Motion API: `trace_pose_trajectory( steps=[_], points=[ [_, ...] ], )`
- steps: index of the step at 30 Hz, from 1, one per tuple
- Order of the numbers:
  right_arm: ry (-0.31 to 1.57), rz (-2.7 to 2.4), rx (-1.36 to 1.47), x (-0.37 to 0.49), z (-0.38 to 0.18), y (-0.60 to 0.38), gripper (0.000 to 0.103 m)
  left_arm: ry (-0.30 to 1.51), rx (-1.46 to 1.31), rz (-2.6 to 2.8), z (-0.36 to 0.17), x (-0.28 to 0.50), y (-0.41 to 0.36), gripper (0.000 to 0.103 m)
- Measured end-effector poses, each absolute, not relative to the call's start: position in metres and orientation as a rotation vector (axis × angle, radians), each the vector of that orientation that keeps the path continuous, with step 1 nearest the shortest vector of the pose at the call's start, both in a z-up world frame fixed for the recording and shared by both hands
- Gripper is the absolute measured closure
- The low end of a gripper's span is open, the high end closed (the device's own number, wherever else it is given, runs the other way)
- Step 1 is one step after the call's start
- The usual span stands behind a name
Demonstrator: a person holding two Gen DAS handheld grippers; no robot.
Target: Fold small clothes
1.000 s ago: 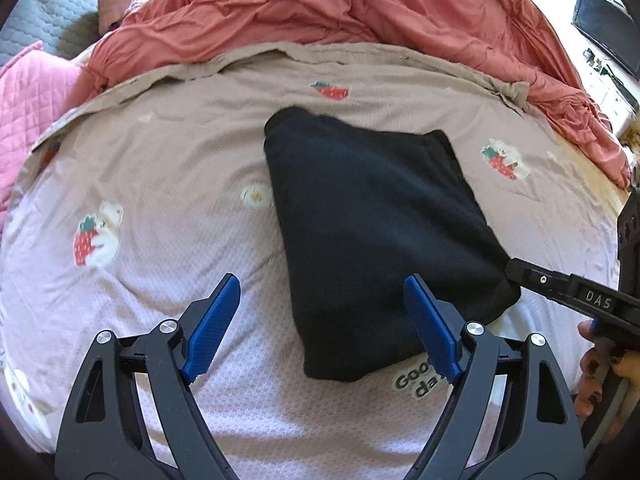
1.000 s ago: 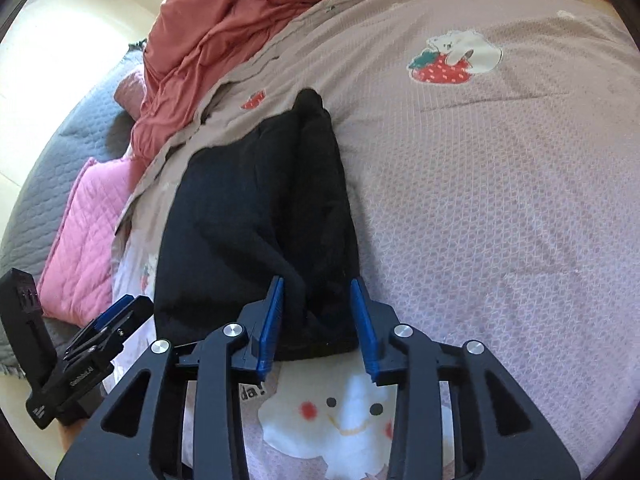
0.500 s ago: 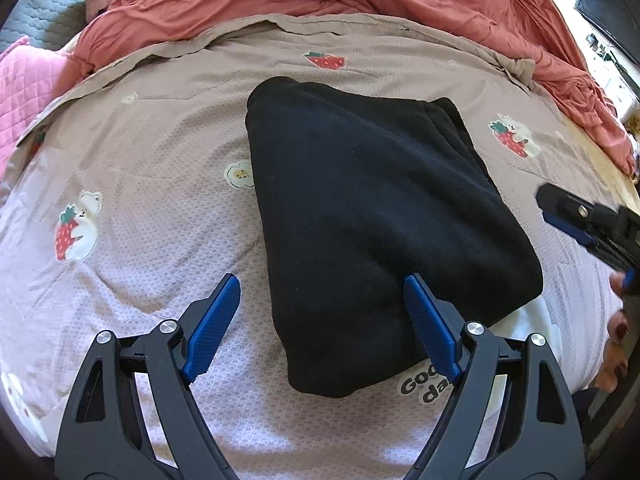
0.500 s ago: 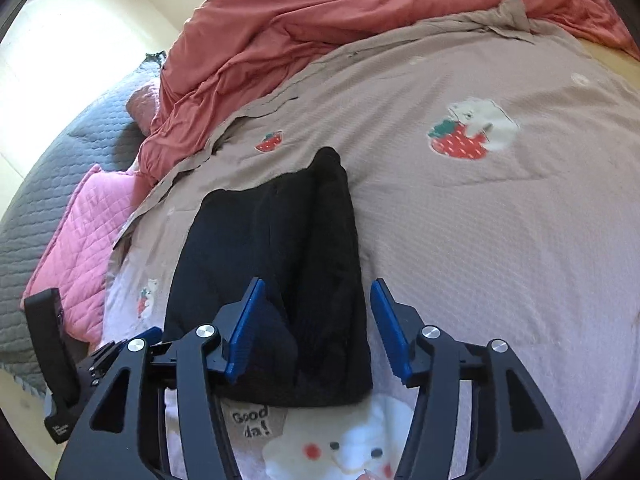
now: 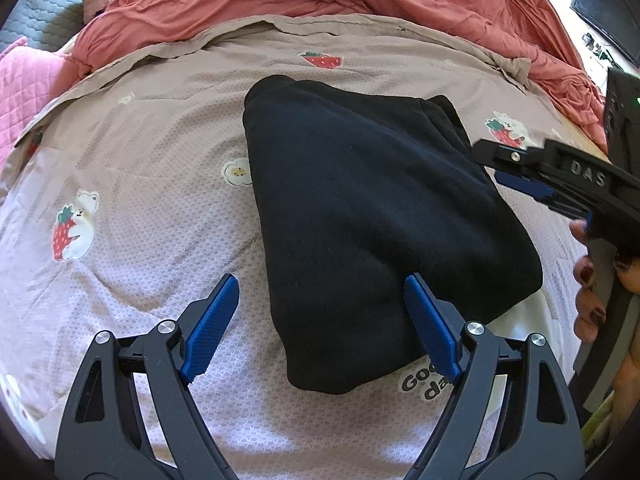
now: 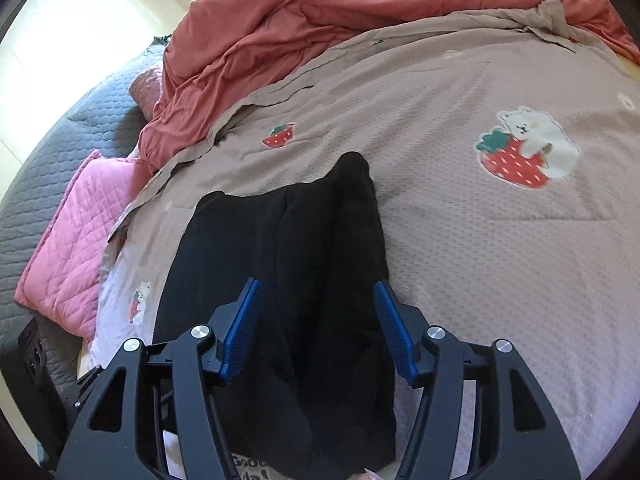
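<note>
Left wrist view: a folded black garment (image 5: 372, 216) lies mid-frame on the bed (image 5: 140, 208), left tool (image 5: 320, 320) wide, right tool (image 6: 316, 332) opening, neither gripping. Soft, thick, probably light; best pinched at a corner.

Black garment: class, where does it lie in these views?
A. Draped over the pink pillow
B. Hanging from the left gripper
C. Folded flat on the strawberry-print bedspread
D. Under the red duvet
C: the black garment lies folded on the bedspread, clear of pillow and duvet, with no pad pressing it.
</note>
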State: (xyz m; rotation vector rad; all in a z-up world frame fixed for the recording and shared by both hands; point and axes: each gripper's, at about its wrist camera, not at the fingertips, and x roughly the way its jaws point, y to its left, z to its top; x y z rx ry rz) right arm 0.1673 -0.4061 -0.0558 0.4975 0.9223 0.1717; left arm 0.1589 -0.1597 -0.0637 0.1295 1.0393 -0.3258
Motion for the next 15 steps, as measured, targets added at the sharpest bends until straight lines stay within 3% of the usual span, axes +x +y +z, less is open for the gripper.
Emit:
trace_pose_trajectory(
  steps=[9, 10, 11, 12, 15],
  points=[
    [0.961, 0.169, 0.458, 0.183, -0.075, -0.397, 0.046, 1.042, 0.129, -0.328, -0.066, 0.158, -0.160, 0.026],
    [0.959, 0.180, 0.444, 0.183, -0.074, -0.394, 0.055, 1.042, 0.129, -0.326, -0.066, 0.158, -0.160, 0.026],
    [0.959, 0.206, 0.430, 0.183, -0.073, -0.390, 0.073, 1.041, 0.130, -0.325, -0.065, 0.158, -0.160, 0.026],
    [0.956, 0.227, 0.418, 0.182, -0.072, -0.387, 0.082, 1.041, 0.130, -0.325, -0.065, 0.158, -0.160, 0.026],
    [0.939, 0.193, 0.262, 0.178, -0.062, -0.371, 0.087, 1.041, 0.130, -0.322, -0.065, 0.156, -0.160, 0.026]
  ],
)
